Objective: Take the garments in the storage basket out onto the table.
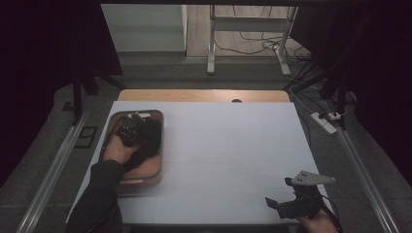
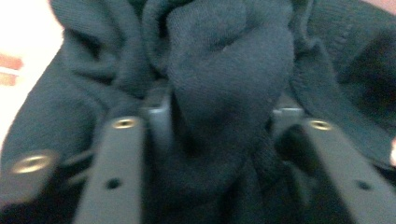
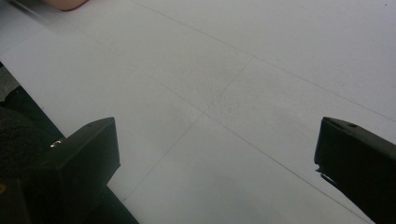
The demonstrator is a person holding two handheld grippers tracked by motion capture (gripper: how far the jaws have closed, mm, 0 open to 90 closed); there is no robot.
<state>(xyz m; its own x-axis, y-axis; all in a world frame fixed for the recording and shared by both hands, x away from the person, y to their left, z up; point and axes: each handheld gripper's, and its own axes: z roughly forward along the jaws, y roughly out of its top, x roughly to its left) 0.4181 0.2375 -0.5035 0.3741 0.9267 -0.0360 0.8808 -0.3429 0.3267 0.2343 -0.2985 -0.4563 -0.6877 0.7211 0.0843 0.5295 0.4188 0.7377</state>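
A dark knitted cloth (image 1: 151, 141) lies bunched in a pink tub (image 1: 145, 177) at the left of the white table cover (image 1: 228, 145). My left gripper (image 1: 140, 129) reaches down into the tub. In the left gripper view its jaws press on either side of a thick fold of the cloth (image 2: 224, 56), and the left gripper (image 2: 222, 114) is shut on that fold. My right gripper (image 1: 279, 192) hovers low over the front right of the table, open, with bare white cover (image 3: 219, 70) between the jaws of the right gripper (image 3: 217, 140).
The tub's pink wall (image 2: 21, 51) shows beside the cloth. A wooden table edge (image 1: 204, 95) runs along the back. A power strip (image 1: 324, 122) and cables lie on the floor at right, and metal rails (image 1: 53, 170) flank the table.
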